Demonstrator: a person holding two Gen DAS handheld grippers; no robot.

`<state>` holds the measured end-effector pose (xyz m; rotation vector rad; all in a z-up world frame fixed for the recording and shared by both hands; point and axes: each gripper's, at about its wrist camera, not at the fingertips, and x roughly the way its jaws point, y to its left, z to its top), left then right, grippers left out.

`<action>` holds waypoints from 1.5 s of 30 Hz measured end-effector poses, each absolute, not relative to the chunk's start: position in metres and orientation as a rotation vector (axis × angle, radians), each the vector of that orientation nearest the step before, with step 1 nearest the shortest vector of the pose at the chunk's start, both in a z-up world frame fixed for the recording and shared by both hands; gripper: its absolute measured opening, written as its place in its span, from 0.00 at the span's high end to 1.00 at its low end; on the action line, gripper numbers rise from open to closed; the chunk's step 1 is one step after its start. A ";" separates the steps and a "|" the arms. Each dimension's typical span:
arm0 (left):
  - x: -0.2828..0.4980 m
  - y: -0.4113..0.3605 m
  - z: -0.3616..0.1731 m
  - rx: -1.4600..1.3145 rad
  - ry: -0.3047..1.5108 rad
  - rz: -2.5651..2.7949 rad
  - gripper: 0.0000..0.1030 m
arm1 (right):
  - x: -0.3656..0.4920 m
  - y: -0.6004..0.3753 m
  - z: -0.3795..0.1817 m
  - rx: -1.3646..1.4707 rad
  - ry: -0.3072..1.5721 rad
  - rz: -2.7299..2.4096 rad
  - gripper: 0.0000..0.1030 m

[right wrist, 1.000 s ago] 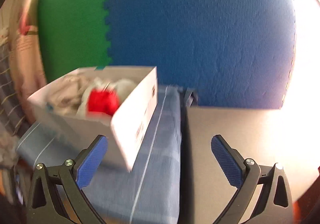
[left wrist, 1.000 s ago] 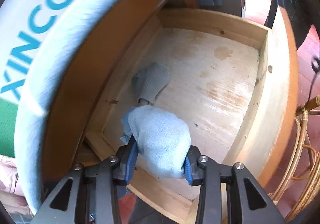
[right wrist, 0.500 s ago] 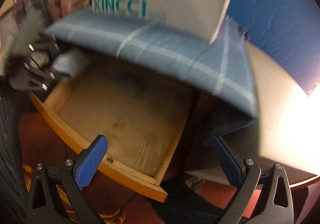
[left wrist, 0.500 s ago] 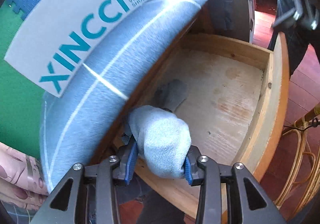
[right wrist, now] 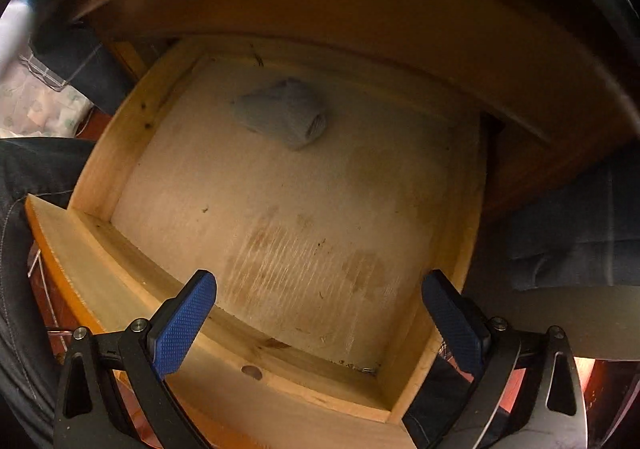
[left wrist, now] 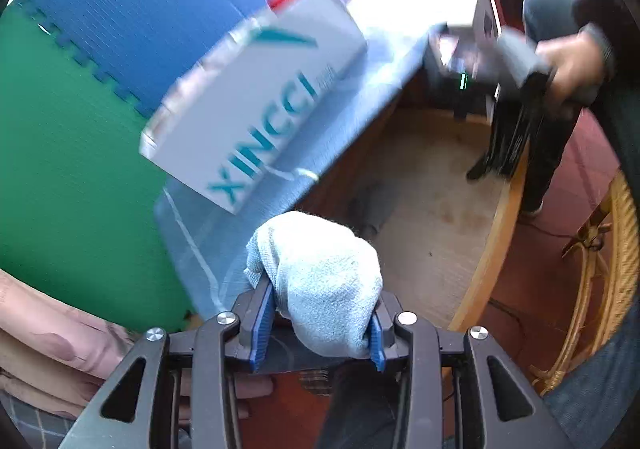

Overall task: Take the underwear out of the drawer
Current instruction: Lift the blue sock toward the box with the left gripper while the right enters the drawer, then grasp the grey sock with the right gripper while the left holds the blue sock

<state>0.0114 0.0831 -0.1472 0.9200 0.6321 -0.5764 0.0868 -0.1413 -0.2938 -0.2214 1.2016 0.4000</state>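
My left gripper (left wrist: 318,325) is shut on a rolled light blue piece of underwear (left wrist: 324,281), held up above the open wooden drawer (left wrist: 492,249). A second grey-blue roll of underwear (right wrist: 286,117) lies alone on the drawer floor, toward the back left in the right wrist view, and shows dimly as a grey roll (left wrist: 372,205) in the left wrist view. My right gripper (right wrist: 320,323) hangs open over the drawer's front rim (right wrist: 120,281), pointing down, with nothing between its fingers. In the left wrist view the right gripper (left wrist: 504,145) shows blurred in a hand (left wrist: 568,61).
A white XINCCI box (left wrist: 256,117) sits on a blue cloth (left wrist: 208,245) over the cabinet top, with blue and green foam mats (left wrist: 80,129) behind. A rattan chair (left wrist: 608,269) stands right of the drawer. The person's dark trousers (right wrist: 24,209) are on the left.
My left gripper rose out of the drawer with the light blue roll. My right gripper swung from facing the box and wall down to over the open drawer.
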 end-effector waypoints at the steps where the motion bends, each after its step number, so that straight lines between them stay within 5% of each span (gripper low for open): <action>1: 0.006 0.083 -0.134 0.925 0.608 -0.570 0.62 | 0.087 -0.142 -0.297 -0.225 1.203 0.398 0.01; 20: 0.024 0.057 0.070 0.869 0.232 -0.408 0.62 | 0.096 -0.125 -0.306 -0.254 1.213 0.409 0.01; 36: 0.059 0.019 0.080 0.907 0.239 -0.348 0.61 | 0.108 -0.080 -0.295 -0.508 1.083 0.517 0.01; 45: 0.068 0.007 0.058 0.907 0.273 -0.402 0.61 | 0.093 -0.032 -0.315 -0.994 0.818 0.763 0.01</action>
